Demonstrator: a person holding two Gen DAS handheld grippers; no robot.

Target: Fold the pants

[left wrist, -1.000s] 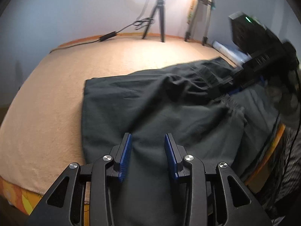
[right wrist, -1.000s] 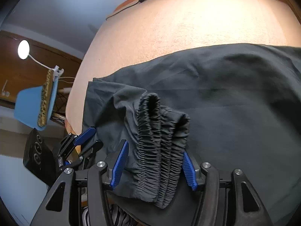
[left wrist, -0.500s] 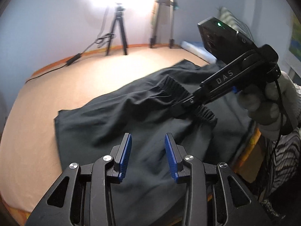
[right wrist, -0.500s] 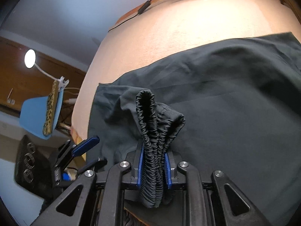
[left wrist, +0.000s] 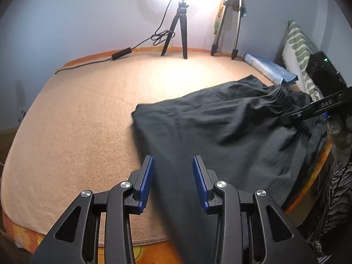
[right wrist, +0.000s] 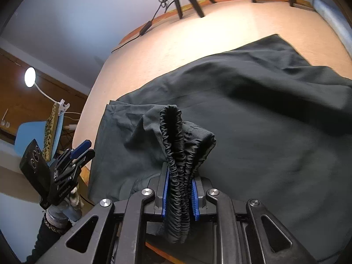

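While the right gripper clamps the bunched waistband, the pants stretch leftward toward the open, empty left gripper.

- "DAS" in pale letters, upside down, on right gripper arm, left wrist view.
- Faint print on left gripper body, too small to read.

A bedroom in a home: a wide bed under a peach terry cover, a green-and-white patterned cushion at its side, pale blue walls, and a blue chair by a clip-on lamp (two tripods stand on the mattress).
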